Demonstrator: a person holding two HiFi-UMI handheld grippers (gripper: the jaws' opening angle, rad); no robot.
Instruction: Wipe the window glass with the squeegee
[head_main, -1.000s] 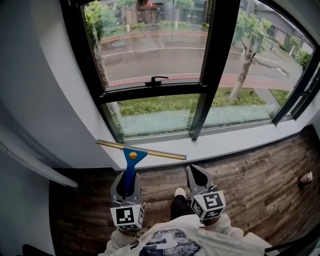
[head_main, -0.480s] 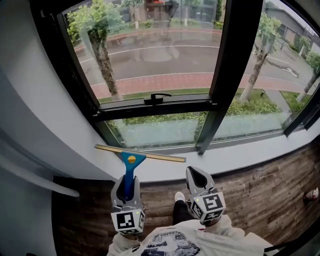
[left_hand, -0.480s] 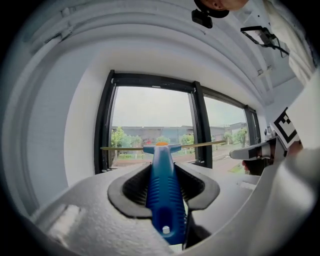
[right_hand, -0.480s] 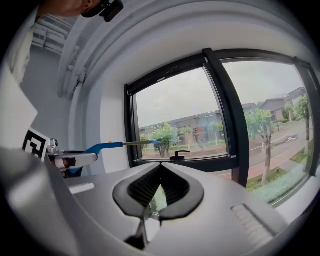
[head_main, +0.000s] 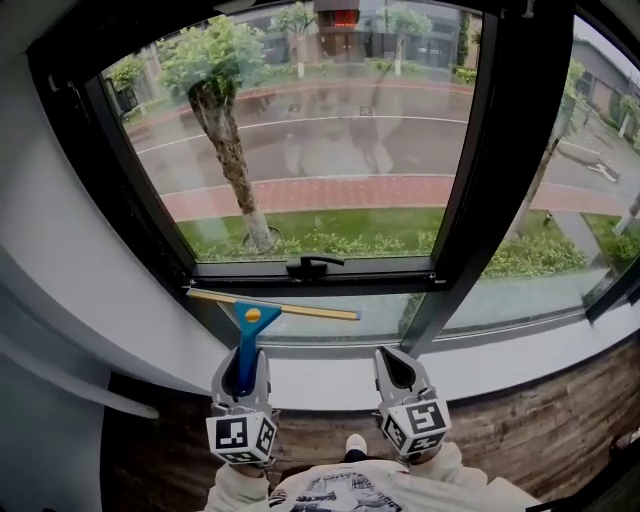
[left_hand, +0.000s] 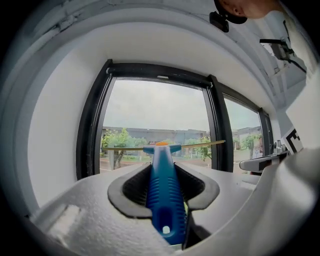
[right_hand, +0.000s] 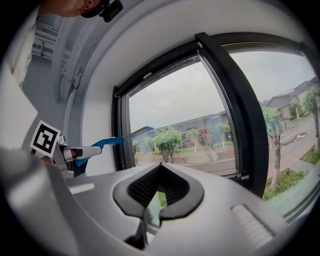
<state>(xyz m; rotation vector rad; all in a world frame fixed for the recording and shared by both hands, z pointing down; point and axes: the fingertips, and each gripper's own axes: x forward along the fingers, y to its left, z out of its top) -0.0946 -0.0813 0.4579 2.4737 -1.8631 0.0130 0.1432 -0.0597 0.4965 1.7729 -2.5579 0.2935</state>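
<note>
The squeegee (head_main: 248, 340) has a ribbed blue plastic handle with a hanging hole at its tail, an orange dot where it forks, and a long thin yellowish blade across the top. The handle is clamped between the jaws of the left gripper (head_main: 240, 378), its tail pointing to 6 o'clock and its head to 12. The blade runs roughly from 9 to 3 o'clock, the 3 o'clock end slightly lower, held up at the bottom of the window glass (head_main: 330, 140). The glass is a large clear pane in a dark frame, filling the view toward 12 o'clock.
</note>
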